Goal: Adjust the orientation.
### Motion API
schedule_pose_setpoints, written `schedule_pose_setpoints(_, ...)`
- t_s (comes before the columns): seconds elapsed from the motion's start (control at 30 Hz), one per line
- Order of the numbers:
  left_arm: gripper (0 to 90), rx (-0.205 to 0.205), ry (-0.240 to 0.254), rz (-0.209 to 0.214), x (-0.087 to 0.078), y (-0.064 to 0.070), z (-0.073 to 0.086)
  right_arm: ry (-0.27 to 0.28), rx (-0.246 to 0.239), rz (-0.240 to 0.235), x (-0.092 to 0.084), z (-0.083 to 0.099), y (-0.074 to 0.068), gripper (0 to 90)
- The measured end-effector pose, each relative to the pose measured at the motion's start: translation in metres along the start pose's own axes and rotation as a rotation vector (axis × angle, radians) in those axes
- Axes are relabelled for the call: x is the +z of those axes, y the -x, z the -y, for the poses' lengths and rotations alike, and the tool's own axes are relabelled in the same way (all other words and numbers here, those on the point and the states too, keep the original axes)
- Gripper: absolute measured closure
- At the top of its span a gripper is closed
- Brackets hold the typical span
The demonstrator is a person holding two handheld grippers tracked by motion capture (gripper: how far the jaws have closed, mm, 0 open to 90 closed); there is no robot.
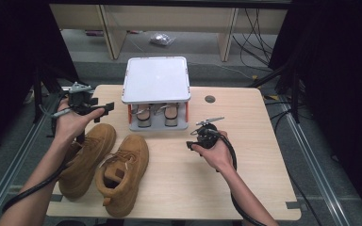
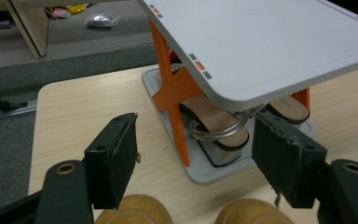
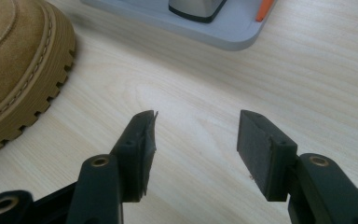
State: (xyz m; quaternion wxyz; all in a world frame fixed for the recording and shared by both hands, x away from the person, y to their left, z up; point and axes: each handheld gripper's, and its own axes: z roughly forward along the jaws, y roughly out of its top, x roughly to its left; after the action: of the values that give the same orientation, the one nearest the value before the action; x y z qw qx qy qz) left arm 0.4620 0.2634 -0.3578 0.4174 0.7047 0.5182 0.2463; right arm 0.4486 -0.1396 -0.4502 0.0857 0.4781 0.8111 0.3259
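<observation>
Boots sit closest to us: the left boot [image 1: 86, 159] and the right boot [image 1: 123, 173], tan, side by side on the table [image 1: 259, 141], toes toward the rack [image 1: 156, 92]. Our left tongs [image 1: 104, 109] hang above and just beyond the left boot's toe, pointing at the rack's left side. In the left gripper view both toe caps, left [image 2: 133, 210] and right [image 2: 249, 213], show just beneath the tongs [image 2: 196, 156], and the jaws stand wide with nothing between them. Past those jaws rises the rack [image 2: 261, 42], a grey top on orange struts, with a sandal [image 2: 219, 126] on its lower tray and a second sandal [image 2: 286, 106] behind.

Our right tongs [image 1: 192, 141] hover low over bare wood, near the rack's front right corner and right of the right boot, apart from it. In the right gripper view the jaws [image 3: 196, 149] are parted, gripping nothing; that boot's ridged sole [image 3: 37, 84] lies to their left, and the rack's base [image 3: 191, 28] lies ahead.
</observation>
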Motion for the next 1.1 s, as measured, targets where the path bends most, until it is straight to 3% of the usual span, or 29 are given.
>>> schedule_pose_setpoints(0.17, 34.9, 0.009, -0.042, -0.010, -0.014, -0.008, 0.010, 0.004, 0.024, 0.016, -0.001, 0.003, -0.001, 47.1)
schedule_pose_setpoints(0.5, 41.7, -0.002, -0.113, -0.022, -0.035, -0.025, 0.032, -0.008, 0.009, 0.006, 0.000, 0.004, -0.004, 46.5)
schedule_pose_setpoints(0.67, 43.8, -0.005, -0.137, -0.051, -0.050, -0.036, 0.045, -0.005, 0.003, 0.004, 0.000, 0.003, -0.006, 46.1)
schedule_pose_setpoints(0.9, 46.6, -0.034, -0.191, -0.093, -0.069, -0.051, 0.068, -0.011, 0.000, 0.004, 0.003, 0.004, -0.007, 45.4)
schedule_pose_setpoints(1.1, 51.9, -0.069, -0.235, -0.100, -0.081, -0.061, 0.082, -0.016, -0.006, 0.001, 0.005, 0.007, -0.008, 44.9)
